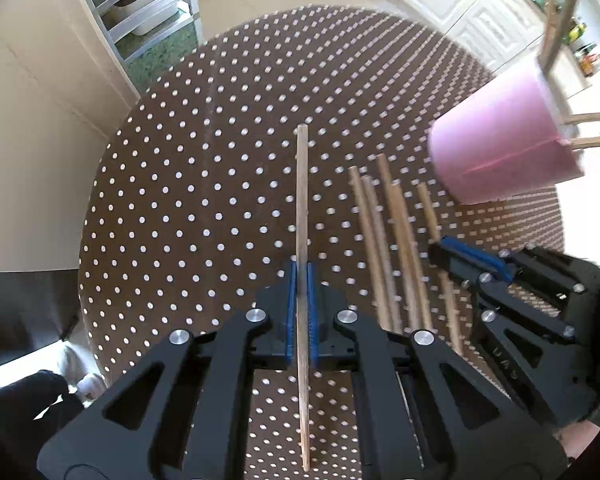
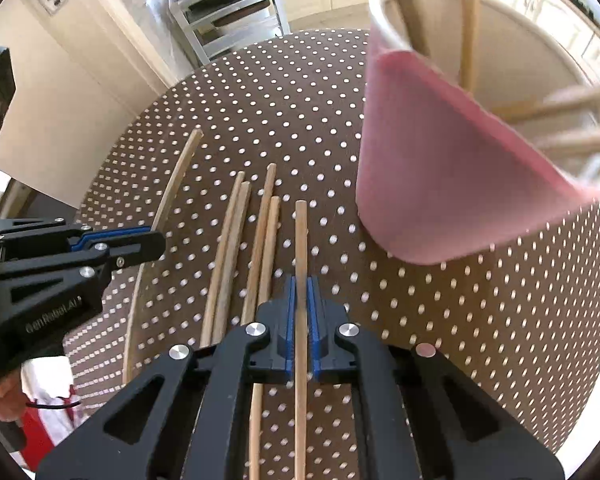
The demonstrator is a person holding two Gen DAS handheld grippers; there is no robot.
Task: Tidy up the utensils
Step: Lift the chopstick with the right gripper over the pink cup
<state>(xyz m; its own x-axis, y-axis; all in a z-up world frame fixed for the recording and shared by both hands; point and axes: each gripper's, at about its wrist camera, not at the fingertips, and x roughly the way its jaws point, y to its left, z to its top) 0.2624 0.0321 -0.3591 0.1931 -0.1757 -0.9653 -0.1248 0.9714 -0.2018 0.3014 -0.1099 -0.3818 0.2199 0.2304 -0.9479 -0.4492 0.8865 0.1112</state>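
My left gripper (image 1: 301, 270) is shut on a wooden chopstick (image 1: 302, 200) that runs forward above the table. My right gripper (image 2: 301, 282) is shut on another chopstick (image 2: 301, 236). Several loose chopsticks (image 2: 236, 248) lie on the table between the two grippers; they also show in the left wrist view (image 1: 384, 240). A pink holder cup (image 2: 440, 168) stands ahead and to the right of my right gripper, with several utensils in it. The cup (image 1: 500, 140) is at the far right in the left wrist view. The right gripper (image 1: 472, 258) shows there beside the loose sticks, the left gripper (image 2: 156, 240) in the right wrist view.
The round table (image 1: 200, 184) has a brown cloth with white dots. A metal shelf rack (image 1: 136, 4) stands beyond its far left edge. White cabinets (image 1: 476, 4) line the back right. A beige wall (image 1: 28, 112) is to the left.
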